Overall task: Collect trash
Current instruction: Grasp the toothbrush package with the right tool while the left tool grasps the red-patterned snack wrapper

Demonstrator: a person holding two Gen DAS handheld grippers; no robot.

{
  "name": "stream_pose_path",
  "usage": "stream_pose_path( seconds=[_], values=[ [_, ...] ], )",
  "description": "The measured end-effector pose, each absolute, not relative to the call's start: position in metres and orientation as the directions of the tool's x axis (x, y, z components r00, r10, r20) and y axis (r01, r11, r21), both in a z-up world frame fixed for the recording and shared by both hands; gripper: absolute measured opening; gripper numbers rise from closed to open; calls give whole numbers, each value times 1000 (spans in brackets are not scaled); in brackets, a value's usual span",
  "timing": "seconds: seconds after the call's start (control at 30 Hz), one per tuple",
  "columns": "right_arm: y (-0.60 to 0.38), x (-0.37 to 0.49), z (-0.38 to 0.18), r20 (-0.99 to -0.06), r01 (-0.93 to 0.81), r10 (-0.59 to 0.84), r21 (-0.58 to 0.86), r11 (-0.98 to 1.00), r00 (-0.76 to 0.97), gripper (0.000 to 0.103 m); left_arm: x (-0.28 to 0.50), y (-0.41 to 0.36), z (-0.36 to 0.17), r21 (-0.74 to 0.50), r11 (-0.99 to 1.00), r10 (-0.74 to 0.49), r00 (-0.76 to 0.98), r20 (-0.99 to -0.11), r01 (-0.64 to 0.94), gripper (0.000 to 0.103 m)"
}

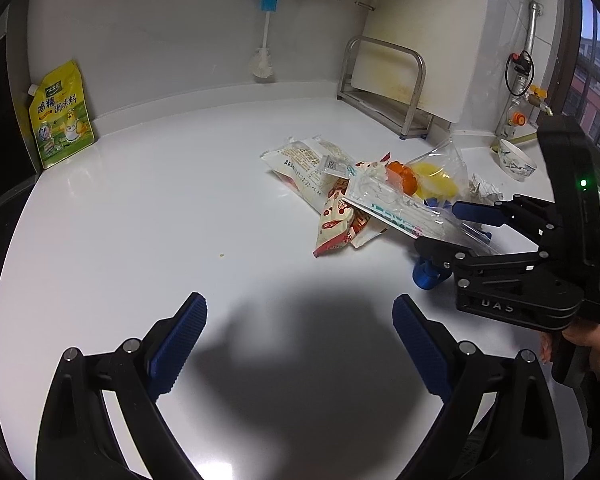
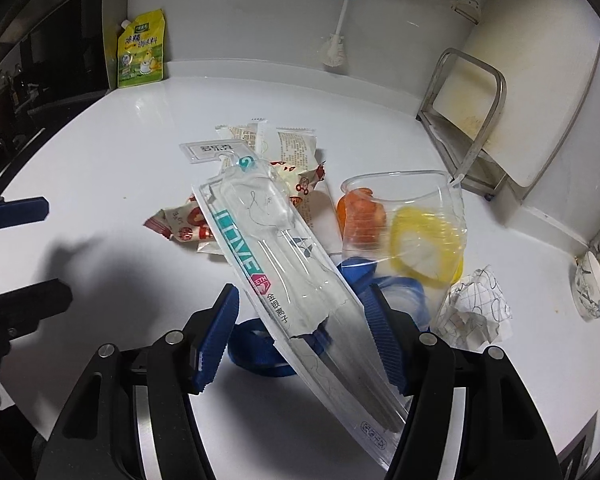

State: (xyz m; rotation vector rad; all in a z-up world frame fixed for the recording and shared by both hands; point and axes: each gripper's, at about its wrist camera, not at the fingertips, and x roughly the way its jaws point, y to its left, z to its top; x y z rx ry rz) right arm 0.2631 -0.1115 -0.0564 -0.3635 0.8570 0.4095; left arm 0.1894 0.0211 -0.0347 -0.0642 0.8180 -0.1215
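A pile of trash lies on the white counter (image 1: pixel 140 208): snack wrappers (image 1: pixel 312 168), a clear plastic cup (image 2: pixel 416 224) holding orange and yellow pieces, a crumpled paper (image 2: pixel 474 312) and a blue band (image 2: pixel 260 348). A clear toothbrush blister pack (image 2: pixel 284 268) lies tilted between the fingers of my right gripper (image 2: pixel 302 332), whose jaws stand apart around it; it also shows in the left wrist view (image 1: pixel 396 212). My left gripper (image 1: pixel 300 344) is open and empty over bare counter, left of the pile.
A yellow seasoning pouch (image 1: pixel 60 116) leans at the back left wall. A bottle brush (image 1: pixel 265 40) hangs on the wall. A metal rack with a cutting board (image 1: pixel 388 80) stands at the back right. A small bowl (image 1: pixel 516 160) sits far right.
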Motion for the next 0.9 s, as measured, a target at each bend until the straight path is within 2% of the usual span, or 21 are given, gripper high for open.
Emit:
stream_pose_path(
  seconds=[0.13, 0.33, 0.37, 0.4, 0.63, 0.67, 0.77, 0.9],
  values=[
    [-108, 261, -59, -783, -494, 184, -175, 851, 594, 62, 190, 22, -34, -104, 991, -130, 679, -722, 79, 92],
    [-111, 257, -58, -773, -492, 179, -191, 849, 609, 54, 190, 23, -33, -109, 991, -131, 680, -721, 76, 92],
    [-113, 255, -56, -767, -489, 184, -188, 852, 615, 49, 190, 23, -32, -108, 991, -131, 681, -721, 76, 92],
    [-114, 253, -55, -762, -488, 188, -185, 853, 619, 34, 190, 23, -32, -107, 991, -131, 682, -720, 77, 92],
    [-124, 241, -45, -732, -461, 219, -145, 876, 646, 30, 191, 23, -29, -110, 991, -131, 685, -717, 75, 92],
    [-126, 238, -42, -723, -452, 224, -135, 882, 653, 26, 191, 22, -28, -108, 991, -130, 687, -715, 75, 92],
    [-133, 232, -33, -704, -425, 241, -94, 900, 668, 7, 193, 20, -27, -105, 991, -129, 691, -712, 78, 92],
    [-143, 222, -25, -693, -399, 258, -47, 916, 673, 4, 199, 12, -26, -103, 991, -137, 690, -711, 90, 92]
  ],
)
